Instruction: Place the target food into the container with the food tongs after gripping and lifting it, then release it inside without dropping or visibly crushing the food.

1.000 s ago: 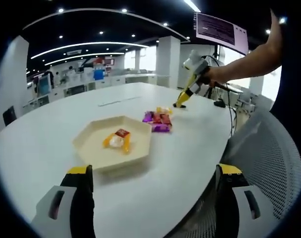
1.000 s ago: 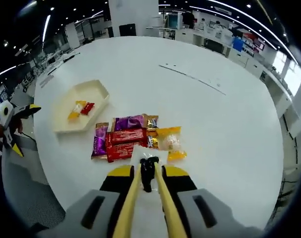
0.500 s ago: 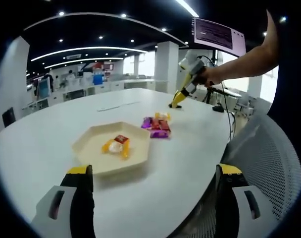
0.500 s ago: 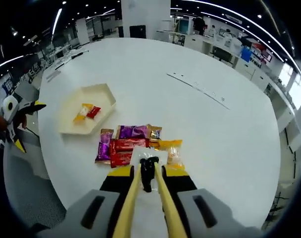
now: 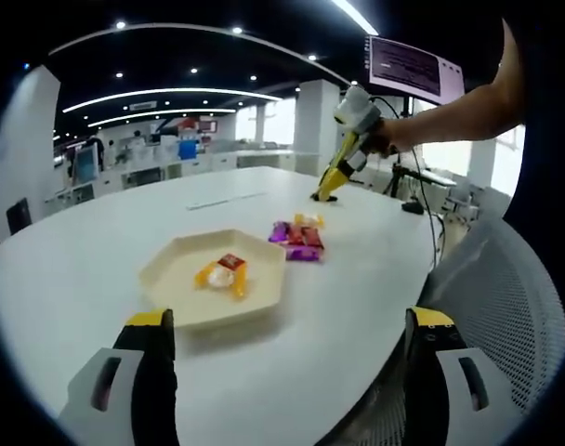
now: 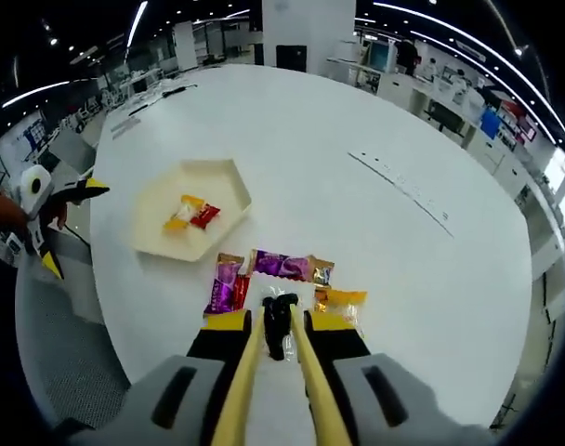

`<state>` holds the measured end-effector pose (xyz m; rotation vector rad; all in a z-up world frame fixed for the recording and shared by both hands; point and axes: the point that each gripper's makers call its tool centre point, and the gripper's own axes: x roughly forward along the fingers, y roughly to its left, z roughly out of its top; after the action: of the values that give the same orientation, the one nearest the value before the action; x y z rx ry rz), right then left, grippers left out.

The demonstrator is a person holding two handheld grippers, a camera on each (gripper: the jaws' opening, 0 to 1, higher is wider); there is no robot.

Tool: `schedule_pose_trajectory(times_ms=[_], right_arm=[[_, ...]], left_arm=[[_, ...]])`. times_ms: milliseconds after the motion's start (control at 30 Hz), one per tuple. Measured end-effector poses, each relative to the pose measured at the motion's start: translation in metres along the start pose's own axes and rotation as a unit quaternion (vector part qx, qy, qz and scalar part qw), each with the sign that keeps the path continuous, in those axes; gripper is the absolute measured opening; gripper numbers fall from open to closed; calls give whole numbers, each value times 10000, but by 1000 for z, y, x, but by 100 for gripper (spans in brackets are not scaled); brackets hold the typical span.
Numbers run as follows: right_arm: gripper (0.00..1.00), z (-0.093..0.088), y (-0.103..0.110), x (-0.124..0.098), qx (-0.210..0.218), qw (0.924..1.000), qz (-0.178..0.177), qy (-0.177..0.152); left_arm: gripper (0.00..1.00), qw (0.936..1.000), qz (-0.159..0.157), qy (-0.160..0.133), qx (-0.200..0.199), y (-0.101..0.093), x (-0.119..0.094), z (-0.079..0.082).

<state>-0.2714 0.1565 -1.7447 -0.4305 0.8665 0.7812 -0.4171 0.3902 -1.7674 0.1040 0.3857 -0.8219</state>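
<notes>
A cream hexagonal tray [image 5: 169,272] [image 6: 229,178] sits on the round white table and holds an orange-wrapped candy [image 5: 217,273] [image 6: 181,216] and a small red packet [image 5: 229,261] [image 6: 205,216]. Beyond it lies a pile of wrapped snacks [image 5: 298,236] [image 6: 281,266] in purple, red, gold and orange. My right gripper [image 6: 281,327] [image 5: 320,196] is shut on yellow food tongs [image 6: 306,381], which hang above the pile with their black tips close together. I cannot tell if food is between the tips. My left gripper [image 5: 291,318] [image 6: 73,226] is open at the table's near edge, short of the tray.
A grey mesh chair [image 5: 510,297] stands at the table edge beside my left gripper. A thin strip [image 5: 222,194] [image 6: 403,184] lies on the far side of the table. A person's arm [image 5: 459,111] carries the right gripper. Desks and pillars fill the room behind.
The right gripper and tongs have risen away from the snack pile, which now looks smaller in its view. The left gripper stays put and open.
</notes>
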Motion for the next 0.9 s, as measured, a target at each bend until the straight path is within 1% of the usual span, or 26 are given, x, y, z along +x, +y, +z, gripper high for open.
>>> schedule_pose_trajectory(times_ms=[133,200,333,533,700,767,800,833,900], right_arm=[[21,18,7,2,-199,9998,74,-30],[21,25,11,3,-417,9991,94,-20],[21,38,18,5,-504,9986,162,-51],[21,56,30,9,-677,9973,265,-71],[21,82,47,16,-933,9947,403,-128],[21,89,52,18,-1014,9938,432,-160],[21,93,55,19,-1041,9933,469,-174],[21,96,57,20,-1074,9928,494,-182],[21,104,64,22,-1147,9917,541,-204]], left_arm=[[99,10000,-9,2,48,-1,0,0],[99,9999,-2,25,109,-2,0,1],[99,9999,67,-1,78,2,-1,1],[99,10000,77,-28,52,2,-2,2],[99,10000,64,-22,58,2,-1,1],[99,10000,29,-25,72,0,-1,2],[99,9999,-26,12,167,-3,0,1],[99,9998,-50,25,181,-4,1,1],[99,9999,-40,39,158,-3,0,0]])
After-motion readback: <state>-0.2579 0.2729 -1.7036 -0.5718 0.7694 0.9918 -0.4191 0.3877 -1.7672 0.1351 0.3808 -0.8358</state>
